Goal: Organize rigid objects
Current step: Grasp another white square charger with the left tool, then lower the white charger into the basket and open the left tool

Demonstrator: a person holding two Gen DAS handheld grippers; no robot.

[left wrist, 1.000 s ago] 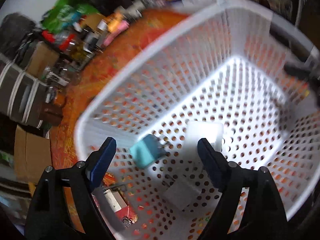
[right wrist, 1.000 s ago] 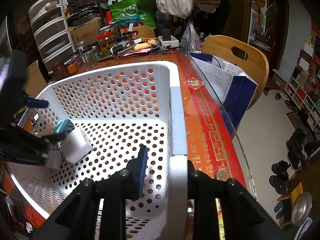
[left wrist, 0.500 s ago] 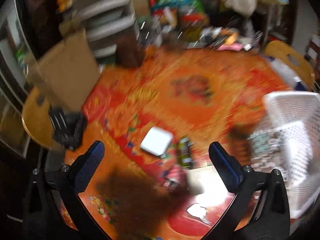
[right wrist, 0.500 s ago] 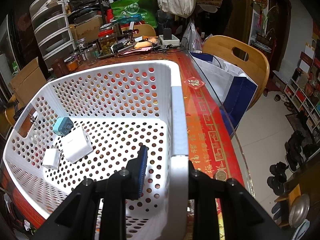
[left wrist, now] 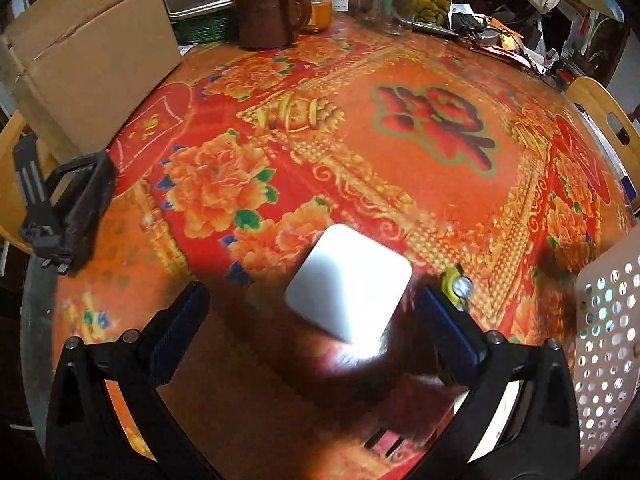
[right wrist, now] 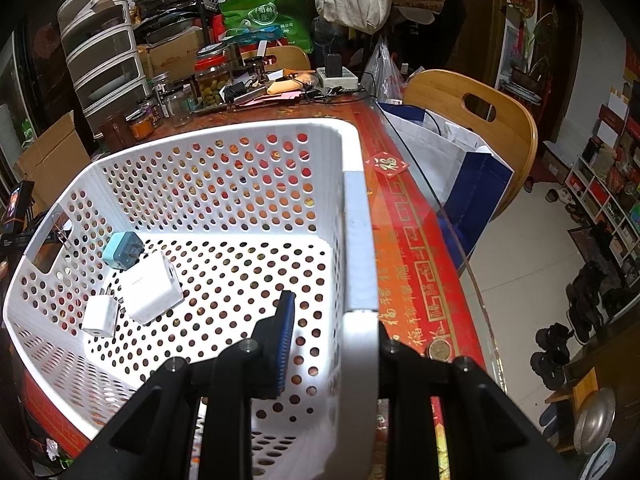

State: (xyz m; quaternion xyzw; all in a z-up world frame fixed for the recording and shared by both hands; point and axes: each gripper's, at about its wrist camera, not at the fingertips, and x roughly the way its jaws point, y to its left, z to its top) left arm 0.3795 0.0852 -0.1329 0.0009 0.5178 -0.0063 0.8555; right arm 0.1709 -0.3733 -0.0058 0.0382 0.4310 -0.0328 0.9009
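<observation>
Left gripper point(left wrist: 310, 308) hangs over the red-and-gold tabletop point(left wrist: 400, 168), fingers point(left wrist: 452, 328) spread wide, nothing between them touching. A white flat box point(left wrist: 348, 282) with rounded corners lies on the tabletop right in the gap between the fingers, blurred, apart from both pads. A small yellow-green item point(left wrist: 456, 280) sits just beside the right-side finger, too blurred to name. White perforated basket point(left wrist: 608, 320) edge shows at the right of the left wrist view. Cardboard box point(left wrist: 88, 60) and a black clamp stand point(left wrist: 72, 208) at the left tabletop edge, brown mug point(left wrist: 268, 10) and glass jars point(left wrist: 396, 4) at the far side.

Right gripper point(right wrist: 332, 344) is clamped narrow on the basket's near right wall point(right wrist: 358, 264), one finger point(right wrist: 284, 344) inside, the other outside. Inside the basket on its floor, left side: a teal charger point(right wrist: 122, 250), a larger white charger point(right wrist: 152, 286) touching it, and a small white charger point(right wrist: 100, 316) just beside that one. A coin point(right wrist: 438, 349) lies on the tabletop outside the basket near the right gripper. Wooden chair point(right wrist: 480, 120) with a white-and-blue bag point(right wrist: 452, 160) stands beyond the tabletop edge
</observation>
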